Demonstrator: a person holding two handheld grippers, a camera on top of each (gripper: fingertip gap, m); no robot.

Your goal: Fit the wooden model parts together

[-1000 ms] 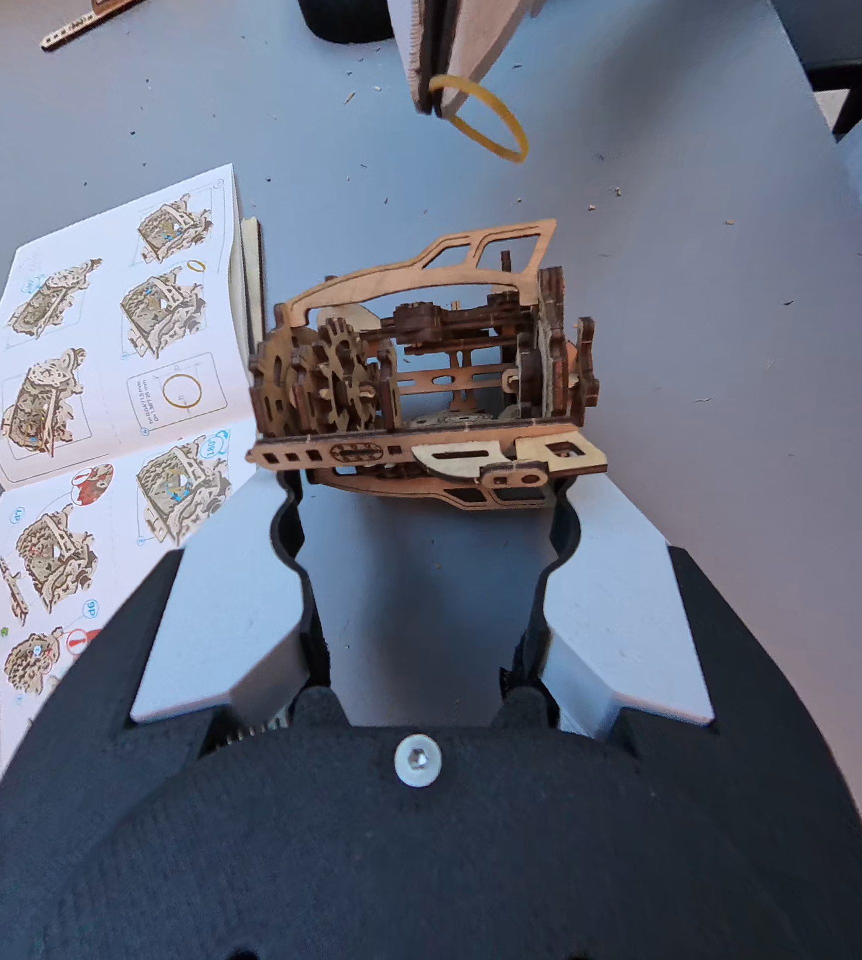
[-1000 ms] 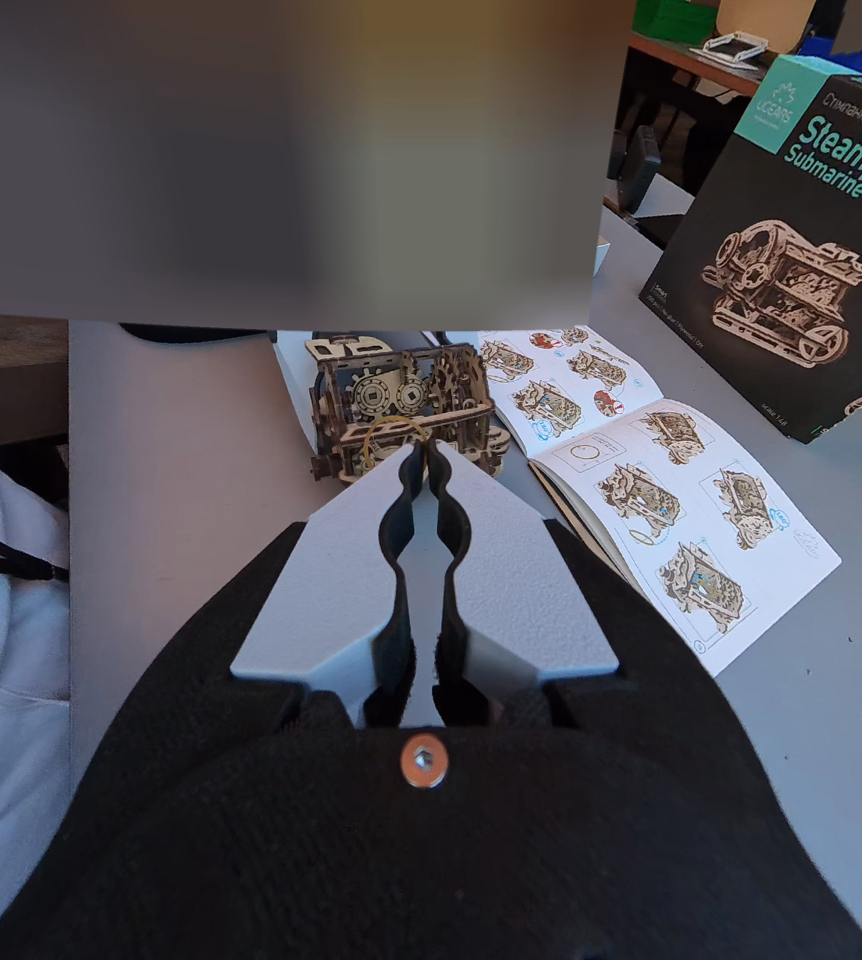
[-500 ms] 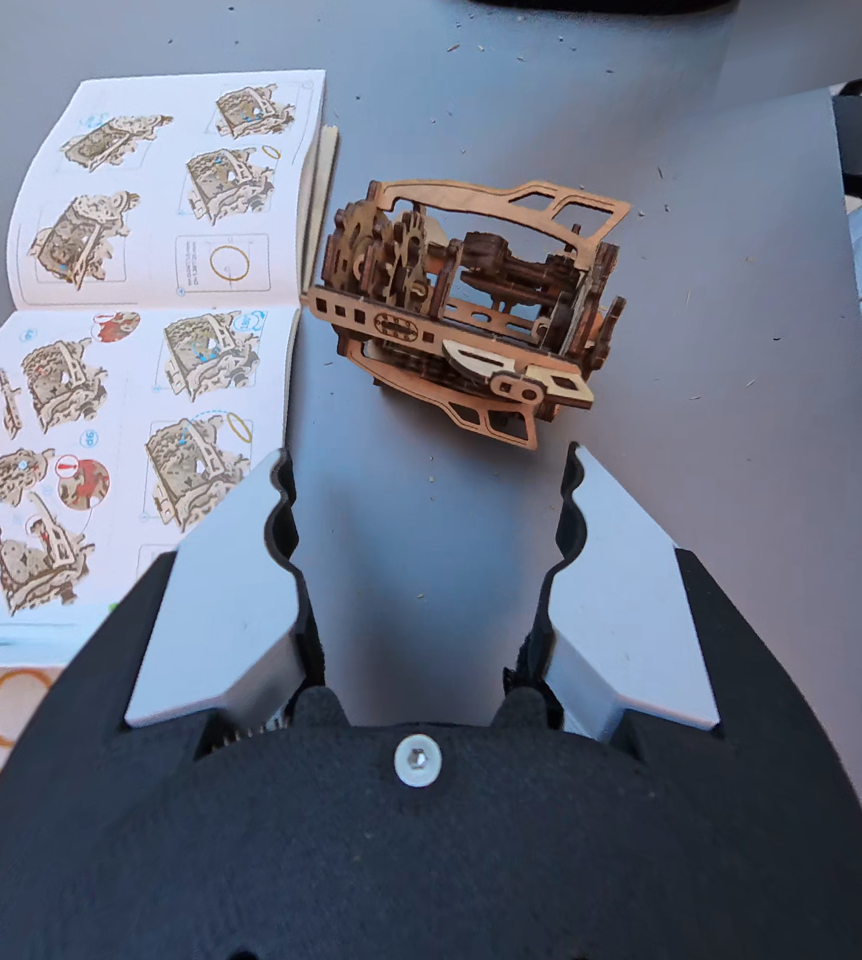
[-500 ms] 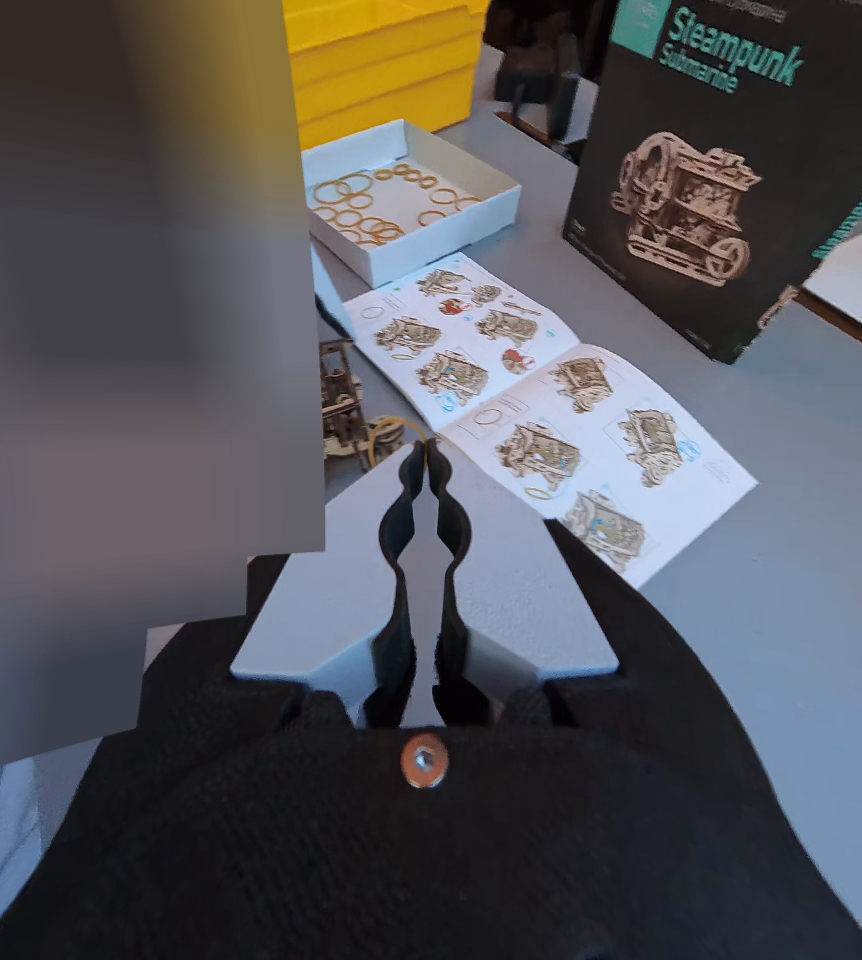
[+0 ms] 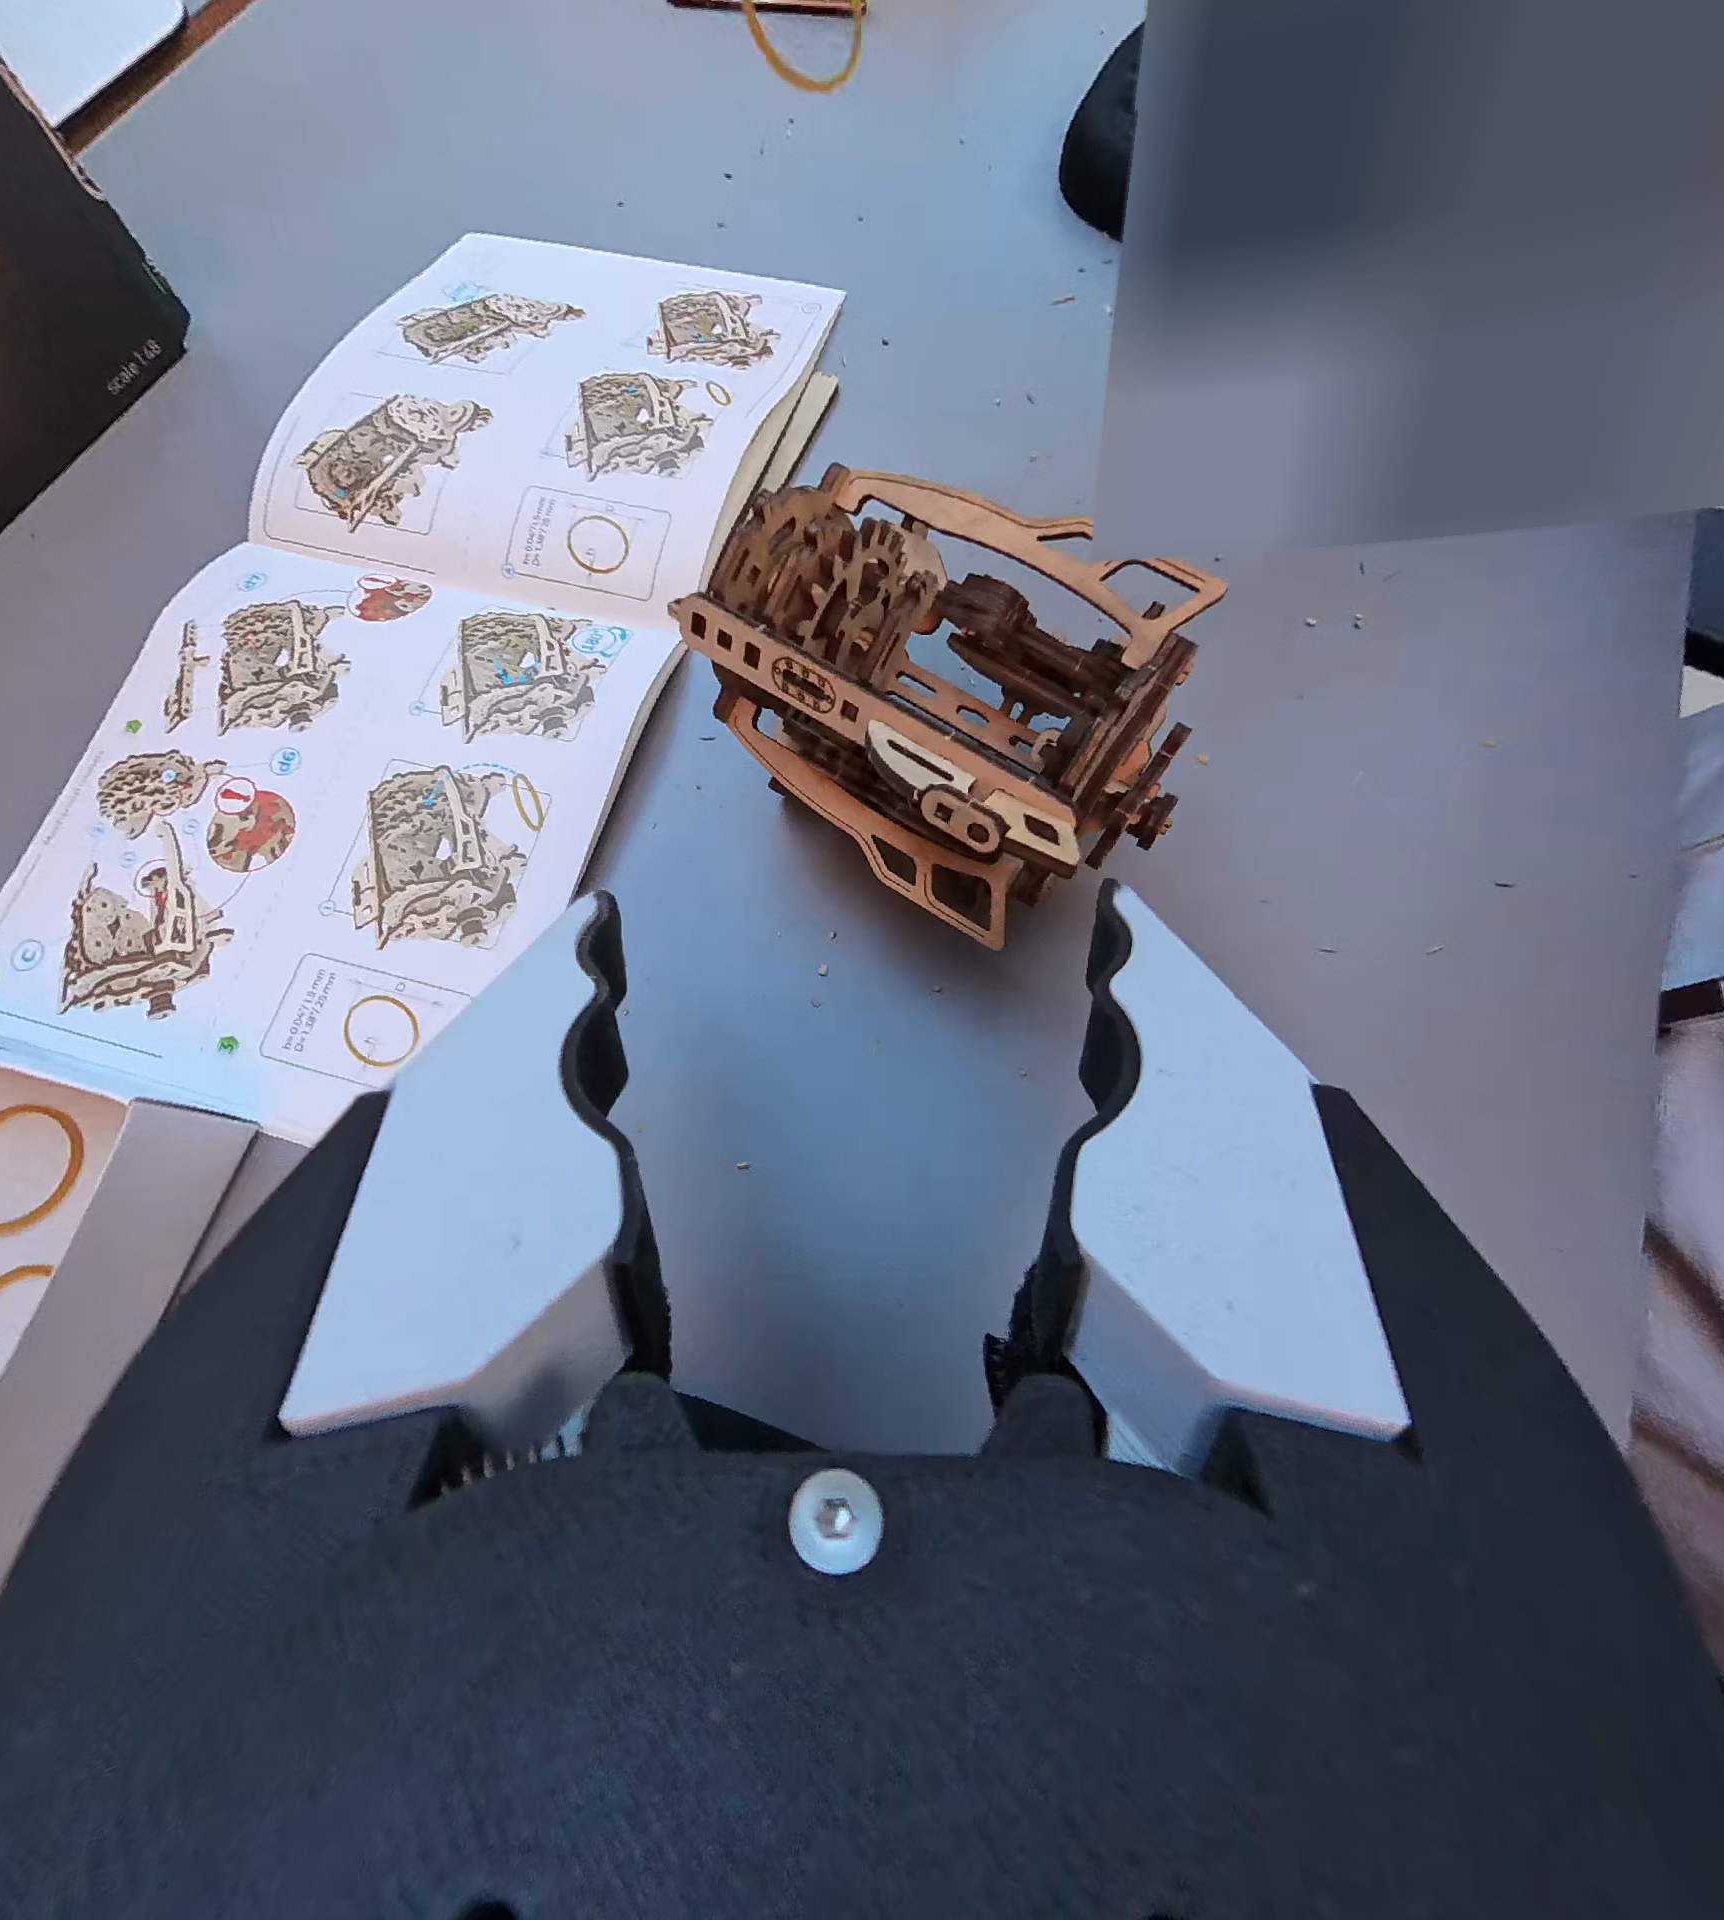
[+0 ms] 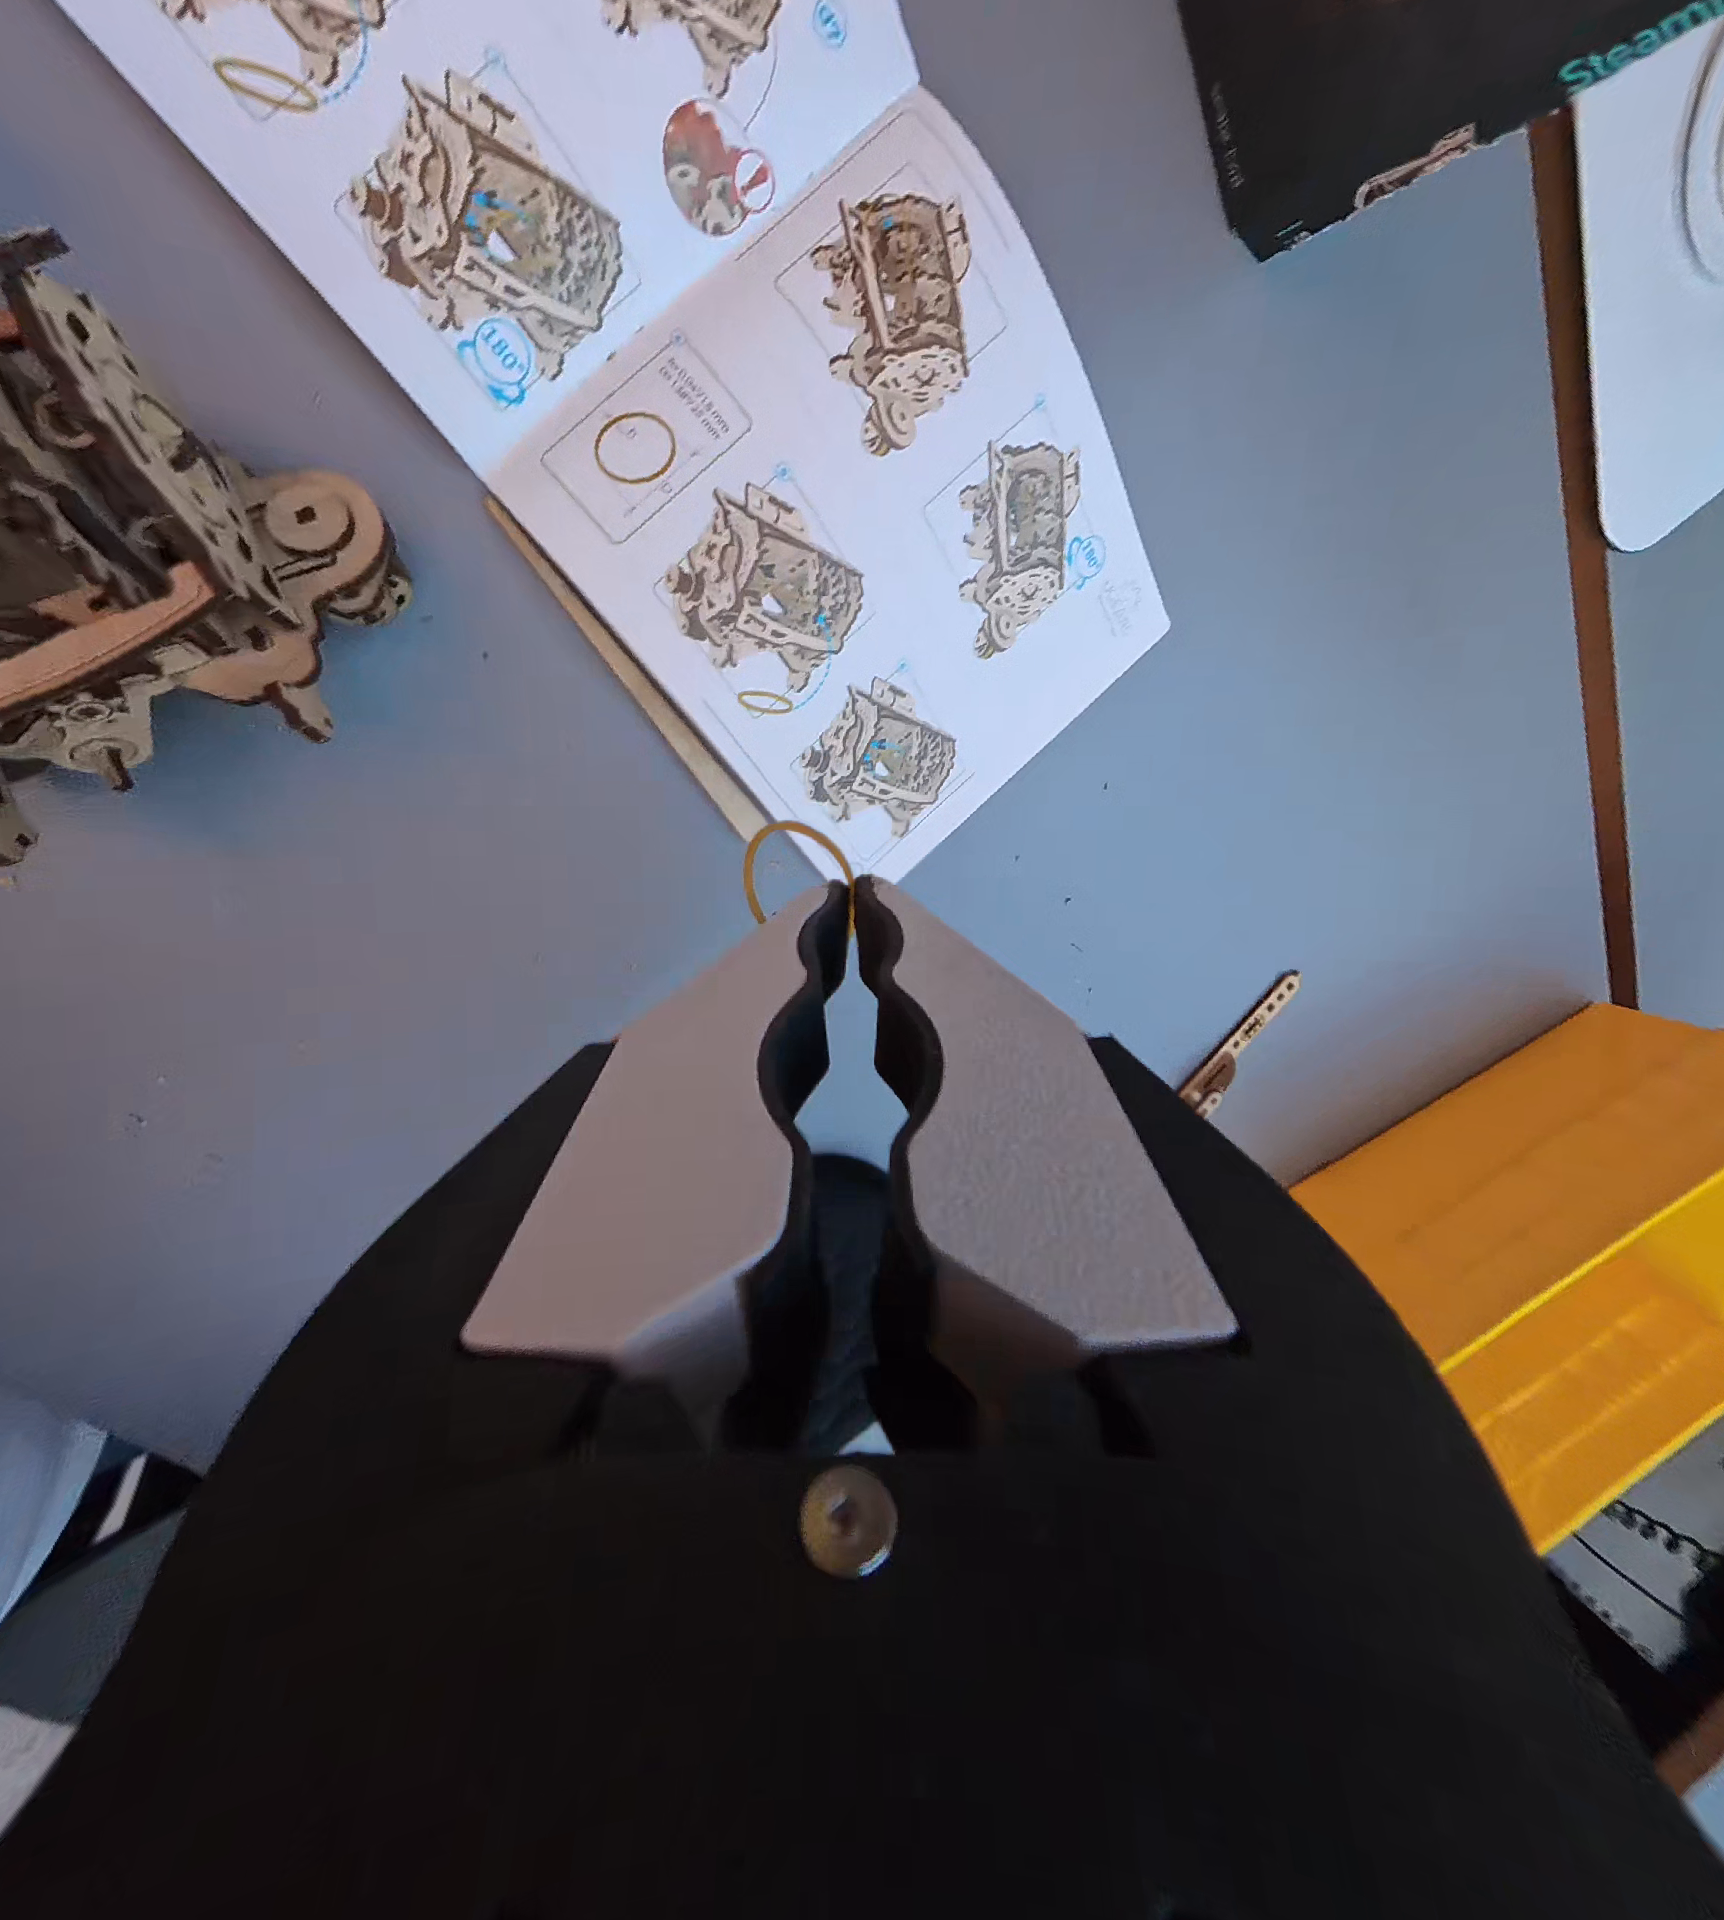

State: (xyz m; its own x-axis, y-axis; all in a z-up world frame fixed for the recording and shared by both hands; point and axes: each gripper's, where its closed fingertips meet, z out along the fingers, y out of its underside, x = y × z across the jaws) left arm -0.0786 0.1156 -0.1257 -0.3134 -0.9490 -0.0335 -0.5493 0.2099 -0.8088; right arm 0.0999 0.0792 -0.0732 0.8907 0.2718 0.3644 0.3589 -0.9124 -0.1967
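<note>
The left gripper [image 5: 853,914] is hanging wide open and empty, with the wooden model [image 5: 946,701] sitting on the grey table [image 5: 837,208] just beyond its fingertips, beside the open booklet [image 5: 401,665]. The right gripper [image 6: 850,894] is pinching a yellow rubber band [image 6: 785,847] at its closed tips, the model lying well off to its left.

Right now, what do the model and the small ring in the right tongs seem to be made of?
Model: thin plywood, it seems, unpainted and matt, with dark brown cut edges as from laser cutting. Ring: probably rubber, a thin yellowish loop, pinched between the shut right tongs.
</note>
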